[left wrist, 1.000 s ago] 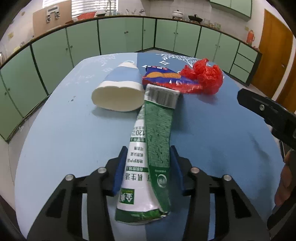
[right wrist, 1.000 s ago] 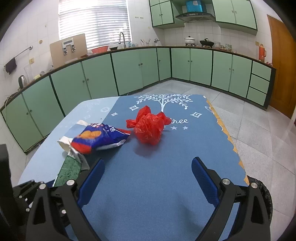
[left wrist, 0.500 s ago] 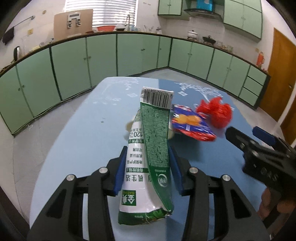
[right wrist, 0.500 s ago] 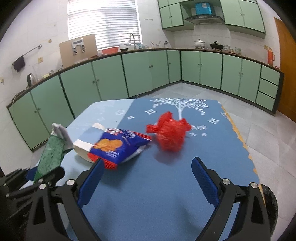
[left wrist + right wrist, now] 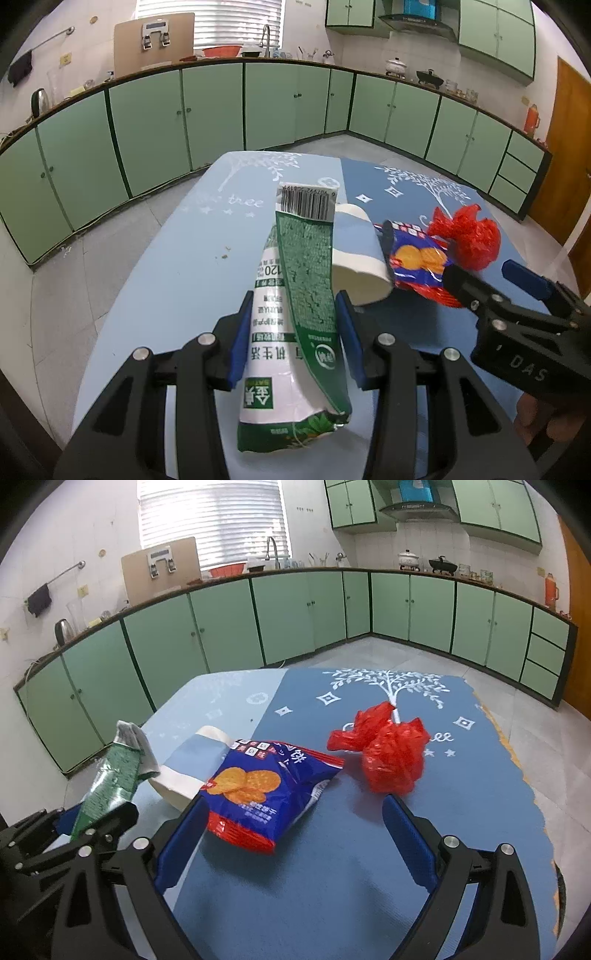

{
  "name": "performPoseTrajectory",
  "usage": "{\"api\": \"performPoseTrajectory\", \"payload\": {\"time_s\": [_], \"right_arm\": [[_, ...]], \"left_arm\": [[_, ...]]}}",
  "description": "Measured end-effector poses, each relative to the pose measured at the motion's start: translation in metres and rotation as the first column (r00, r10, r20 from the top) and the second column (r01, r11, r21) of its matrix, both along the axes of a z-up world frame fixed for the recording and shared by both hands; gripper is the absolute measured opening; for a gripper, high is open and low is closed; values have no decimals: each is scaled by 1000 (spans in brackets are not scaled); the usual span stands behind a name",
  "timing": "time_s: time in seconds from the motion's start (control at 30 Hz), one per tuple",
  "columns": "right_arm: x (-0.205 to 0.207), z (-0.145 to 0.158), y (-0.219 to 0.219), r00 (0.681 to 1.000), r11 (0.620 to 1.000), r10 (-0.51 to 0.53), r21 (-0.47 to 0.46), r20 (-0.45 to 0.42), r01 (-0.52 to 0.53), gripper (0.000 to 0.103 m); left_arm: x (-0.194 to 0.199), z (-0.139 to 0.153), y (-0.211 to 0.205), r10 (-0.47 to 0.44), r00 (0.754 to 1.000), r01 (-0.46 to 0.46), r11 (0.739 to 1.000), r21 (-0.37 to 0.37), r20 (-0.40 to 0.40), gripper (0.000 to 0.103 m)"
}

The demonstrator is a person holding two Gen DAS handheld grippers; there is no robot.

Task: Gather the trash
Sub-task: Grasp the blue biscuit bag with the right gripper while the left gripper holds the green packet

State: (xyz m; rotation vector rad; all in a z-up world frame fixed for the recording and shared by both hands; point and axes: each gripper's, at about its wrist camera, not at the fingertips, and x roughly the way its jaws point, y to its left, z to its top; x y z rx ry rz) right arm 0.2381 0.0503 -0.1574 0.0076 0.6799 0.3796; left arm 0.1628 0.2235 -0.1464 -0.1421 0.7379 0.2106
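So the left gripper (image 5: pixel 293 332) is clamped on a flattened green-and-white carton (image 5: pixel 295 306), held up off the blue table (image 5: pixel 166 280). The right gripper (image 5: pixel 291 834) has its jaws wide apart with nothing between them, hovering over the mat. Still lying on the table: one blue biscuit packet (image 5: pixel 266 790), one crumpled red plastic bag (image 5: pixel 391 753) and one tipped-over paper cup (image 5: pixel 192 768). The cup sits right behind the packet, touching it; the red bag lies just beside the packet. Green cabinets (image 5: pixel 288 616) run along the back.
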Motion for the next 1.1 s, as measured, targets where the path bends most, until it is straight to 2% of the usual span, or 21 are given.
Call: {"api": "performPoseTrajectory", "payload": {"time_s": [0.07, 0.1, 0.2, 0.27, 0.3, 0.33, 0.4, 0.6, 0.67, 0.73, 0.83, 0.93, 1.0, 1.03, 1.1], "right_arm": [[6, -5, 4, 999, 1000, 23, -5, -33, -23, 84], [9, -9, 7, 998, 999, 36, -6, -54, -36, 75], [16, -21, 11, 988, 997, 82, 7, -127, -82, 41], [13, -24, 12, 988, 996, 89, -6, -124, -90, 30], [12, -23, 12, 989, 995, 93, -12, -119, -96, 16], [11, -23, 10, 989, 995, 97, -16, -116, -99, 9], [9, -20, 4, 988, 994, 104, -5, -113, -106, 0], [0, -15, -12, 987, 996, 90, 26, -132, -87, 1], [2, -13, -15, 989, 997, 73, 32, -129, -69, 15], [6, -10, -15, 992, 998, 54, 42, -118, -49, 42], [13, -9, -5, 992, 998, 51, 50, -117, -46, 51], [23, -15, 9, 991, 999, 41, 10, -124, -40, 63], [30, -23, 16, 986, 999, 46, 2, -163, -46, 63], [32, -29, 19, 982, 999, 51, -3, -184, -52, 60], [34, -37, 23, 978, 997, 64, -27, -200, -71, 47]], "left_arm": [[2, 0, 6, 10, 1000, -10, 1000, 2, 1, 42], [4, -1, 8, 12, 1000, -12, 1000, 2, 0, 42], [5, -2, 11, 21, 1000, -21, 1000, 7, -2, 42], [6, -3, 12, 24, 1000, -24, 1000, 6, -3, 42], [6, -3, 13, 26, 1000, -26, 1000, 7, -5, 42], [6, -3, 13, 26, 1000, -26, 1000, 6, -7, 42], [6, -2, 12, 24, 1000, -24, 1000, 3, -6, 42], [0, 3, 2, 10, 1000, -10, 1000, 8, 9, 42], [-1, 3, 0, 8, 1000, -8, 1000, 11, 11, 42], [-1, 3, 0, 10, 1000, -10, 1000, 18, 13, 41], [1, 3, 2, 15, 1000, -15, 1000, 23, 17, 41], [5, 3, 8, 26, 999, -26, 999, 23, 20, 41], [7, 3, 13, 34, 999, -34, 999, 20, 23, 41], [7, 3, 14, 36, 999, -37, 999, 19, 25, 41], [8, 2, 16, 38, 999, -38, 999, 16, 25, 40]]}}
